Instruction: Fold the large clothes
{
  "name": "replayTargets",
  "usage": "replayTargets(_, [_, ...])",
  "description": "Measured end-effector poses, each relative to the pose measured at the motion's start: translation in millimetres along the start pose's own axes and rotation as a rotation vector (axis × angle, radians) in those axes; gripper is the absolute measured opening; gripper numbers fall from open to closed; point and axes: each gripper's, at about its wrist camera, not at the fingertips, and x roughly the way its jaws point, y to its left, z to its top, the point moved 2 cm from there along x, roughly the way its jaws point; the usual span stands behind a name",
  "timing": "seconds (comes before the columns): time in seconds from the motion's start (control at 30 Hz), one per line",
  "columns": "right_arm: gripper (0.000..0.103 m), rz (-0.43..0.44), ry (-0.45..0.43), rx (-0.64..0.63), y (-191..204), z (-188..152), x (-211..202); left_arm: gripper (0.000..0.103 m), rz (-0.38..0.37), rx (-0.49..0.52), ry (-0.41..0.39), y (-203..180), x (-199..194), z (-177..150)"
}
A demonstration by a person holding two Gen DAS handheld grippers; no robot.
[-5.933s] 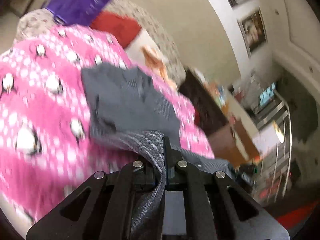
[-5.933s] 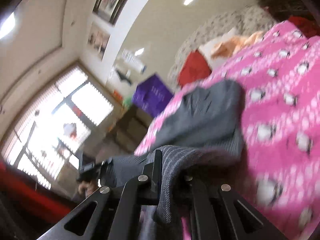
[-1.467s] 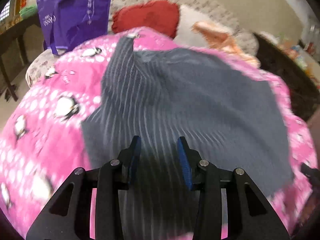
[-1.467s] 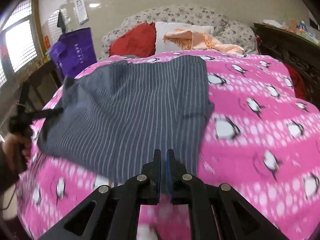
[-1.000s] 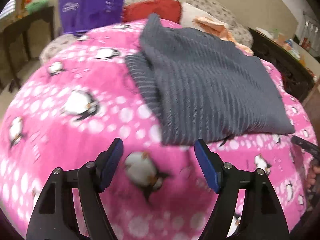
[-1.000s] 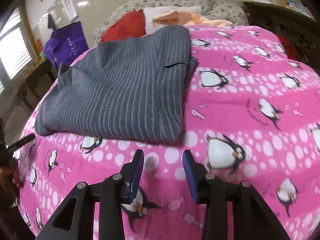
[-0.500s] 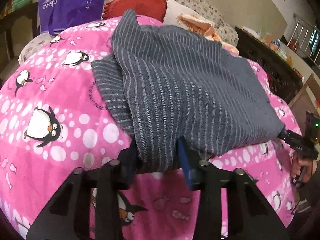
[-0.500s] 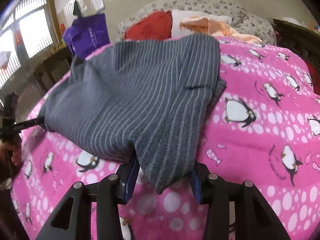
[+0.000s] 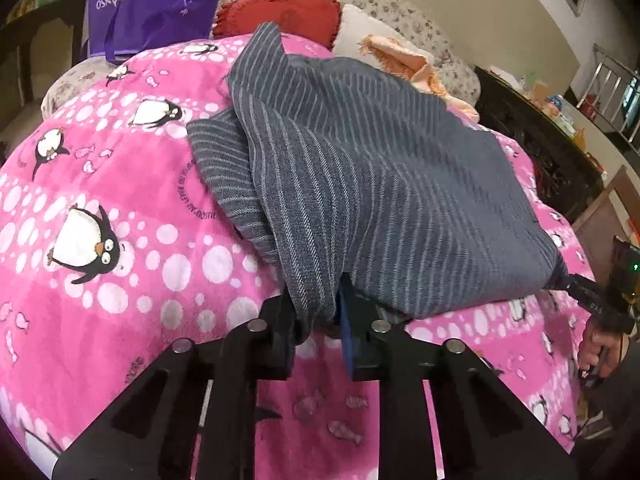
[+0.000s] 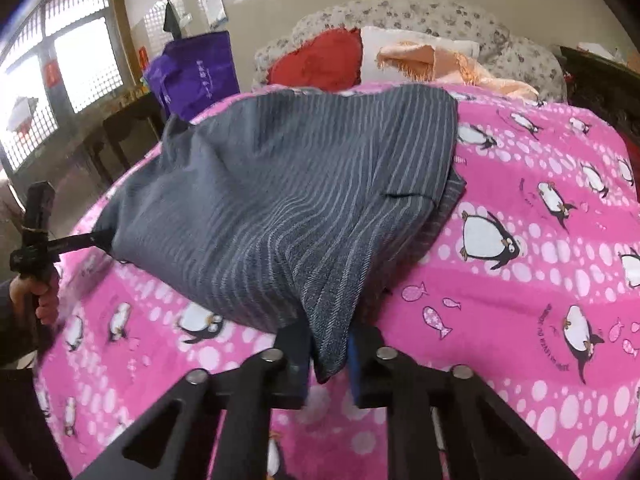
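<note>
A grey pinstriped garment (image 9: pixel 380 200) lies folded on a pink penguin blanket (image 9: pixel 120 200). My left gripper (image 9: pixel 318 316) has its jaws closing on the garment's near left corner, and the cloth is pinched between the pads. In the right wrist view the same garment (image 10: pixel 280 184) bunches toward my right gripper (image 10: pixel 328 344), whose jaws are closing on the near right corner with cloth squeezed between them. Each view shows the other gripper at the far corner: the right gripper (image 9: pixel 568 284) and the left gripper (image 10: pixel 102 238), each with a hand on its handle.
A purple bag (image 9: pixel 160 0), a red pillow (image 9: pixel 280 16) and a peach cloth (image 9: pixel 400 56) sit at the head of the bed. Dark wooden furniture (image 9: pixel 540 140) runs along the right side. A dark table (image 10: pixel 120 128) stands under the windows on the left.
A second ago both grippers hung open over the blanket, short of the garment. They moved onto its near corners and their jaws narrowed on the cloth, which now lifts and bunches.
</note>
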Motion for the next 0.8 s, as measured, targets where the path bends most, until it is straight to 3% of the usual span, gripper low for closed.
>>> replayTargets(0.2, [0.010,0.109,-0.037,0.002,13.2,-12.8,-49.7,0.014,-0.072,0.030,0.012,2.9,-39.5,-16.9])
replayTargets(0.4, [0.011,0.214,0.031,0.033,30.2,-56.5,-88.5,0.017,-0.156,0.033,0.067,2.1,-77.7,-59.9])
replayTargets(0.57, [0.011,0.101,0.126,0.022,31.4,-81.3,-93.9,0.035,-0.120,-0.044,0.100,18.0,-75.4,-84.0])
replayTargets(0.63, [0.011,0.077,0.096,0.017,33.8,-72.4,-104.5,0.039,-0.117,-0.093,0.075,24.0,-82.9,-83.0])
replayTargets(0.77, [0.024,0.021,-0.049,0.020,42.0,-36.1,-126.8,0.040,-0.107,-0.154,-0.008,25.7,-106.2,-70.2])
replayTargets(0.8, [0.027,-0.001,-0.087,0.012,47.6,-26.6,-129.2,0.048,-0.108,-0.161,-0.030,22.0,-110.0,-63.6])
